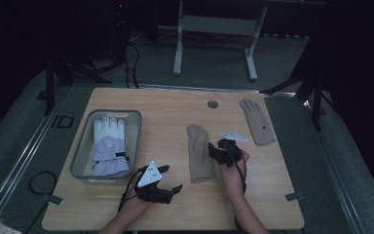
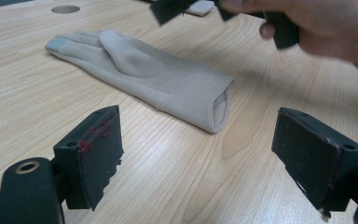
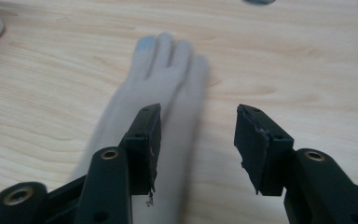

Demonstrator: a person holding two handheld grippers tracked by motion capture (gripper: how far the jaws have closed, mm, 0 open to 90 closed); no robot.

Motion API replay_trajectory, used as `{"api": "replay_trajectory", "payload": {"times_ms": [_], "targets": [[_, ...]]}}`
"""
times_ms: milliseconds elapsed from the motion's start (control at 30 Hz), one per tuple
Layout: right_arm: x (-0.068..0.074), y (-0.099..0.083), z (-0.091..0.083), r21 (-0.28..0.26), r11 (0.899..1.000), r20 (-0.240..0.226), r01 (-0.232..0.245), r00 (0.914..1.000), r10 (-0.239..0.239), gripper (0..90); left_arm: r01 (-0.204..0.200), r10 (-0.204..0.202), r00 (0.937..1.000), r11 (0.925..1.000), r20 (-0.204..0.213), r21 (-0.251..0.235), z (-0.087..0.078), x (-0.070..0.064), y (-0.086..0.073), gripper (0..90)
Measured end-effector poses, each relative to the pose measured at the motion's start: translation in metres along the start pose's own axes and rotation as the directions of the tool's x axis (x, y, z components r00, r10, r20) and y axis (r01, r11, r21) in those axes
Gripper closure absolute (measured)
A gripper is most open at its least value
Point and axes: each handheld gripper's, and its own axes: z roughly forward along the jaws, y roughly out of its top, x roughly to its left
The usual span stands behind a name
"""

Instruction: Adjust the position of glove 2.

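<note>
Hovering over the wooden surface [image 1: 175,109], my right gripper [image 1: 217,147] has its fingers [image 3: 144,140] spread apart with nothing between them, poised just above the beige glove [image 1: 199,152] that lies flat mid-surface, palm side up, fingertips pointing away from me. In the right gripper view the glove sits under and between my jaws, blurred, one fingertip showing a grey-blue patch. My left gripper [image 1: 171,187] waits near the front edge, its fingers [image 2: 100,149] also wide and empty, the glove's open cuff [image 2: 219,105] facing it from a short way off. A second beige glove [image 1: 256,121] lies well apart at the far right. A white and lilac padded glove [image 1: 109,146] rests inside the clear bin [image 1: 83,146] at left. No writing I can read appears on any of them.
</note>
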Motion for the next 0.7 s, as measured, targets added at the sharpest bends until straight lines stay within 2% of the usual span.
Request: {"api": "replay_trajectory", "payload": {"times_ms": [67, 200, 300, 467, 567, 700], "targets": [[-0.014, 0.004, -0.004, 0.011, 1.0, 0.03, 0.027, 0.9992, -0.027, 50.3, 0.002, -0.002, 1.0, 1.0, 0.003, -0.002, 0.0, 0.0, 0.0, 16.0], [-0.04, 0.011, -0.01, 0.012, 0.998, 0.036, 0.059, 0.9976, -0.06, 50.2, 0.006, -0.006, 1.0, 1.0, 0.008, -0.002, 0.001, 0.0, -0.001, 16.0], [-0.062, 0.017, -0.013, 0.009, 0.998, 0.04, 0.064, 0.9971, -0.064, 50.3, 0.005, -0.005, 0.9999, 1.0, 0.011, -0.005, 0.001, 0.0, -0.001, 16.0], [-0.105, 0.024, -0.013, 0.002, 0.999, 0.046, 0.04, 0.9981, -0.04, 54.7, 0.003, -0.003, 1.0, 0.9999, 0.008, -0.014, 0.0, 0.0, -0.001, 15.9], [-0.129, 0.028, -0.011, -0.001, 1.0, 0.065, 0.003, 0.9979, -0.003, 57.0, 0.002, -0.002, 1.0, 0.9999, 0.006, -0.012, 0.0, 0.001, -0.001, 16.0], [-0.153, 0.033, -0.006, 0.01, 1.0, 0.103, 0.009, 0.9947, -0.01, 56.4, -0.002, 0.002, 1.0, 0.9999, 0.003, -0.016, -0.002, 0.0, -0.001, 15.9]]}}
